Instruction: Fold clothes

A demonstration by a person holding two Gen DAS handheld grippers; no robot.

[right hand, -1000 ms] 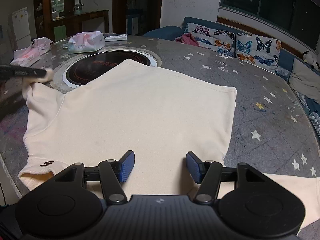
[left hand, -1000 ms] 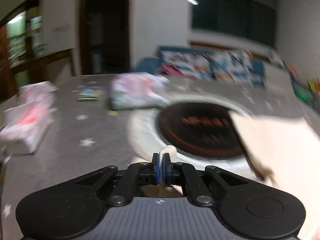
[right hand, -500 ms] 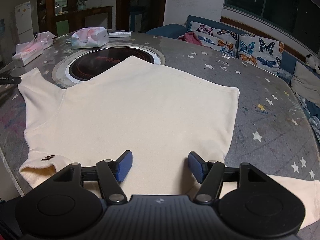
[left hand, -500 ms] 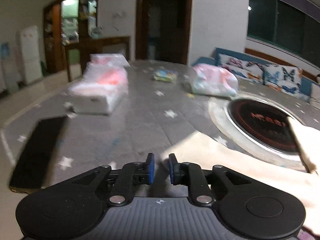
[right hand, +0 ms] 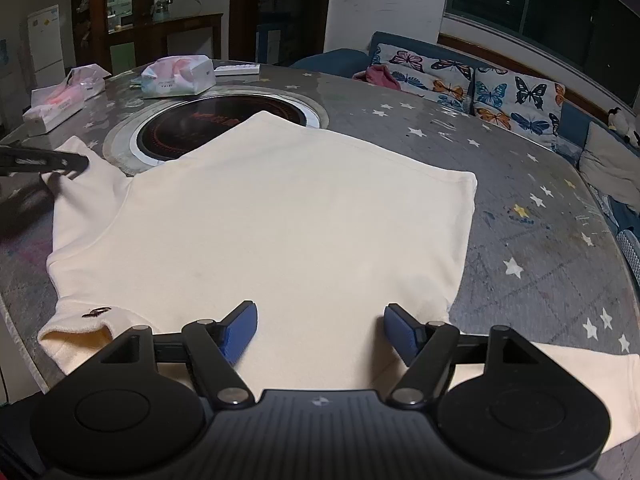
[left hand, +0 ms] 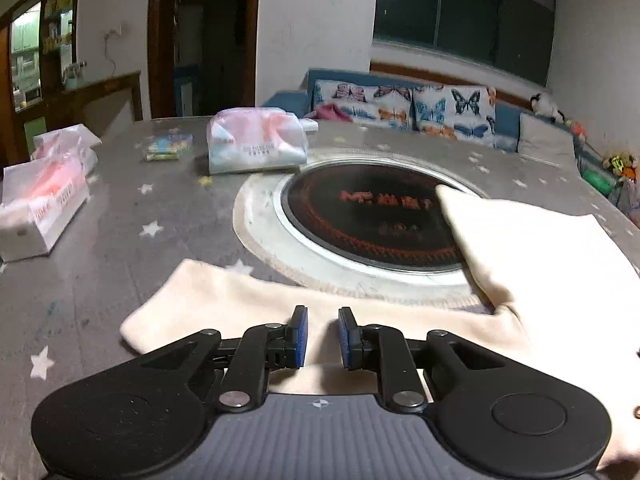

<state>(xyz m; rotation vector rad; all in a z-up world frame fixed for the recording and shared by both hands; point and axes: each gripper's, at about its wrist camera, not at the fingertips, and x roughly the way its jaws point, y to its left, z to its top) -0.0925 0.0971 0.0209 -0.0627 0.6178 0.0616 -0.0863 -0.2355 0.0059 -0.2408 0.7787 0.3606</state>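
Note:
A cream T-shirt [right hand: 288, 216] lies spread on the grey star-patterned table [right hand: 532, 216], its hem overlapping the round black hob [right hand: 188, 132]. My right gripper [right hand: 320, 330] hovers low over the shirt's near part, wide open with nothing between its blue pads. One sleeve [left hand: 224, 300] lies flat toward the table's left side. My left gripper [left hand: 323, 332] hangs just above that sleeve, open by a narrow gap and holding nothing. In the right wrist view the left gripper [right hand: 48, 160] shows as a dark bar over the sleeve [right hand: 88, 184]. The other sleeve [right hand: 580, 384] reaches out at the near right.
Tissue packs [left hand: 44, 208] sit at the left and a soft tissue pack [left hand: 256, 144] stands behind the hob [left hand: 372, 216]. A small colourful packet [left hand: 166, 148] and a white remote [right hand: 236, 69] lie farther back. A sofa with butterfly cushions [right hand: 480, 84] stands beyond the table.
My left gripper, shut on the sleeve a second ago, has opened and let it go; the sleeve now lies flat. The left view has swung back toward the hob. The right gripper barely moved.

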